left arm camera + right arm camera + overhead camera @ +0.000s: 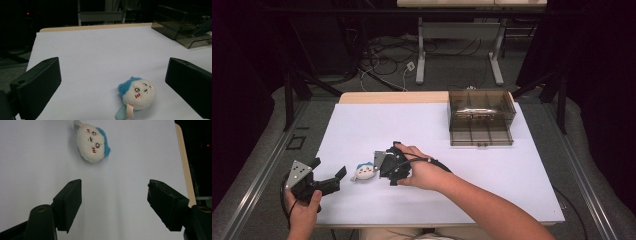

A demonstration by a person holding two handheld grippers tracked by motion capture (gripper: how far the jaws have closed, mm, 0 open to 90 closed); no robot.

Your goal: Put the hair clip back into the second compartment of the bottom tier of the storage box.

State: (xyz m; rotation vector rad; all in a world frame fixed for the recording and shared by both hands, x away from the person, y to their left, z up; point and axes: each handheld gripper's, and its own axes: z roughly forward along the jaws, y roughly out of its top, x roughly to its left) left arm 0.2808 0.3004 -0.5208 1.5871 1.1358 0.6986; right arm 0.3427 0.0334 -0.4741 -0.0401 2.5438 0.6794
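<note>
Right gripper (379, 165): jaws spread, nothing between them; in the right gripper view the two black jaws stand apart over bare sheet, with the toy (92, 141) lying ahead of them, untouched. In the high view this gripper sits just to the right of the toy (363, 171), held in the right hand (424, 172).

Left gripper (332, 182): jaws spread wide and empty. In the left gripper view the toy (137, 96) lies on the sheet between and a little beyond the two jaws, nearer the jaw at the picture's right, touching neither. The left hand (302, 207) holds this gripper at the sheet's near left corner.

Toy: a small plush head, white face, blue tuft on one side, pink cheek marks, and a pale tab at one end. It lies flat on the white sheet (412, 125), between the two grippers.

Surroundings: the sheet covers the table (392, 97), whose wooden edge shows along the far side. A smoky clear box (482, 117) with compartments stands at the far right, well apart from the toy. The sheet's middle and far left are open. The toy lies nearer the near edge than the far one.
</note>
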